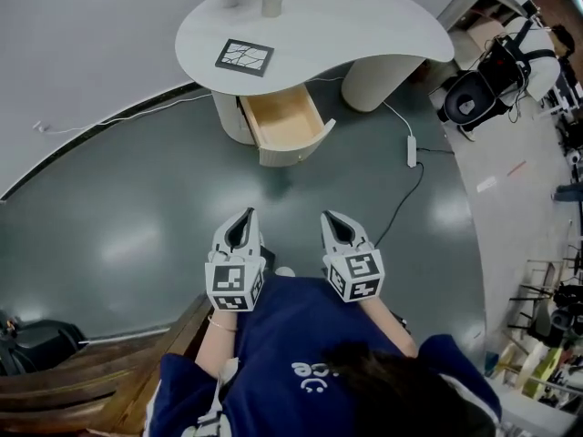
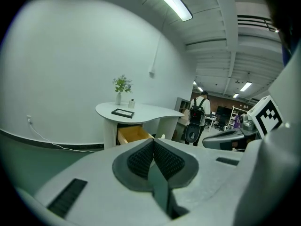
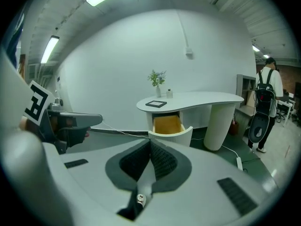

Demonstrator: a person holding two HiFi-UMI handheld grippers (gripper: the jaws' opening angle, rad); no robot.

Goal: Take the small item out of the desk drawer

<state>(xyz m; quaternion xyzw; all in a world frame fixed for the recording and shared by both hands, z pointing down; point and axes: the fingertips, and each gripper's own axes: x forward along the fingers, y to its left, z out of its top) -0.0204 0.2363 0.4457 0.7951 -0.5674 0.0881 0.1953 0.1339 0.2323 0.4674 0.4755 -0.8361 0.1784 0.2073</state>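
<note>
Both the left hand-held gripper (image 1: 244, 215) and right hand-held gripper (image 1: 332, 217) are clenched empty, so I risk jabbing the open drawer (image 1: 284, 116) at upper centre with shut jaws.

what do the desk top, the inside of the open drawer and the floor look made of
Desk top: smooth matte white, probably painted or laminated board; even colour, no grain.
Drawer inside: light wood or wood-look board; warm yellow-tan, unlike its white front.
Floor: dark grey-green, glossy, maybe epoxy or vinyl; it mirrors ceiling lights.
</note>
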